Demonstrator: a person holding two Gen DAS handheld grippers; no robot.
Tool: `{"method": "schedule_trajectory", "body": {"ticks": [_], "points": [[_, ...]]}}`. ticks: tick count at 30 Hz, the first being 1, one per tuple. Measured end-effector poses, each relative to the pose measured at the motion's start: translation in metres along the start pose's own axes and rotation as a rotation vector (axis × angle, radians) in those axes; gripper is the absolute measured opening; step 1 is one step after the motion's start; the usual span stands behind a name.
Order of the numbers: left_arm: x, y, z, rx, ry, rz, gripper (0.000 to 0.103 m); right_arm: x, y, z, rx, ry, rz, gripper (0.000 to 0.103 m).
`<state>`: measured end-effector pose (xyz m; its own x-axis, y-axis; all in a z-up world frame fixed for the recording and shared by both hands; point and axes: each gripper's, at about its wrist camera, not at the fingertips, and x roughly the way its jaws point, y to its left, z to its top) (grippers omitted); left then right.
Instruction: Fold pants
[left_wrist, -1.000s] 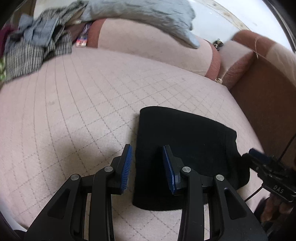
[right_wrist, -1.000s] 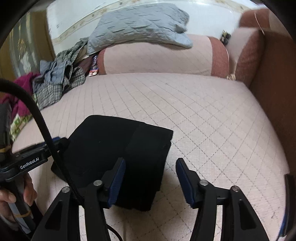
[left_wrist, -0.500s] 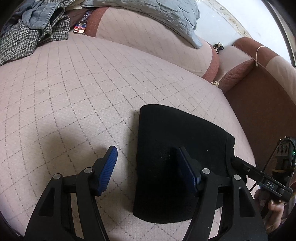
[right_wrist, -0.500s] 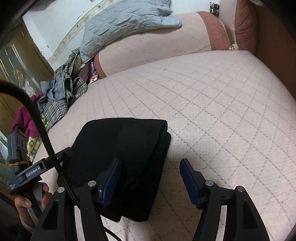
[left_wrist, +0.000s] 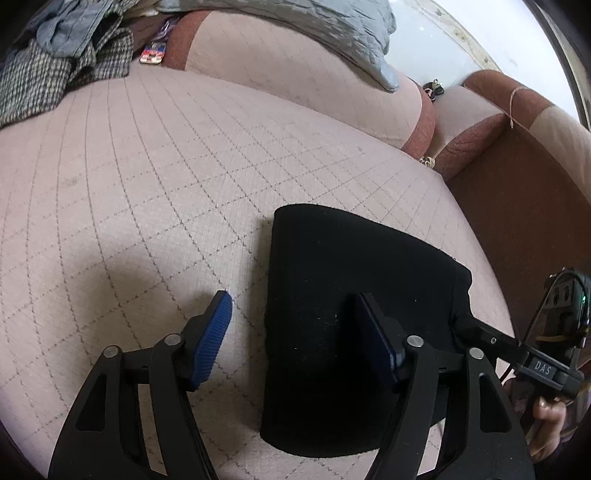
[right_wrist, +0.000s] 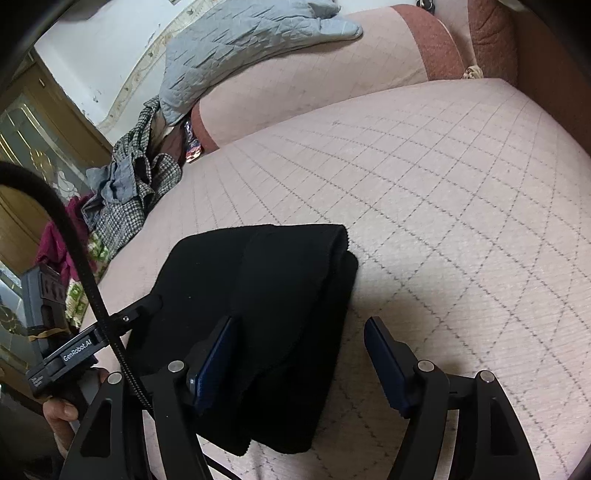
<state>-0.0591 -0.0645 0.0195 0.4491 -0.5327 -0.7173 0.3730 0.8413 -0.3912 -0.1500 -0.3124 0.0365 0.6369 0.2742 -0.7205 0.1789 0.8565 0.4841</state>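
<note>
Soft cloth & hard plastic

We see black pants (left_wrist: 354, 295), soft fuzzy matt cloth, on a pink sofa seat (left_wrist: 147, 177) w/ rough stitched cloth. Left gripper (left_wrist: 295, 339): matt black plastic, bumpy blue rubber pads (left_wrist: 212, 339), shiny metal pins. Grey blanket (right_wrist: 236, 48): puffy crinkly cloth.

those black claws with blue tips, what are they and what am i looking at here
They are two handheld grippers, one in each of a person's hands, each with a camera looking along its fingers. One picture is from the left gripper, the other from the right gripper. Both are open and hold nothing. Between them, folded black pants lie on a pink quilted sofa. Each gripper straddles one edge of the pants. A grey blanket and a clothes pile lie behind.
</note>
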Motion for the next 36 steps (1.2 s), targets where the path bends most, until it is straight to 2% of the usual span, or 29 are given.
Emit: {"method": "schedule_trajectory", "body": {"ticks": [5,22,27,29,31,32,33,34,36], "points": [[0.005,-0.003,-0.001,0.002,0.010,-0.012,0.071,0.004,-0.002,-0.003,0.017,0.017,0.042,0.069],[0.011,-0.013,-0.003,0.047,0.006,0.005,0.071,0.016,0.014,0.000,-0.050,0.021,0.000,0.083],[0.014,-0.014,-0.004,0.040,0.009,0.002,0.071,0.016,0.014,-0.002,-0.053,-0.003,-0.001,0.083],[0.015,-0.015,-0.004,0.035,0.014,0.000,0.071,0.016,0.014,-0.004,-0.066,-0.017,-0.007,0.078],[0.016,-0.017,-0.005,0.047,0.019,-0.007,0.069,0.014,0.014,-0.005,-0.062,-0.040,-0.011,0.062],[0.015,-0.019,-0.006,0.056,0.017,-0.015,0.060,0.012,0.014,-0.005,-0.061,-0.053,-0.012,0.058],[0.014,-0.021,-0.007,0.065,0.012,-0.021,0.059,0.010,0.014,-0.006,-0.062,-0.057,-0.008,0.052],[0.011,-0.024,-0.008,0.079,0.000,-0.014,0.055,0.009,0.016,-0.005,-0.067,-0.062,-0.008,0.046],[0.008,-0.028,-0.008,0.092,-0.009,-0.010,0.048,0.003,0.023,-0.003,-0.095,-0.073,-0.017,0.041]]}}
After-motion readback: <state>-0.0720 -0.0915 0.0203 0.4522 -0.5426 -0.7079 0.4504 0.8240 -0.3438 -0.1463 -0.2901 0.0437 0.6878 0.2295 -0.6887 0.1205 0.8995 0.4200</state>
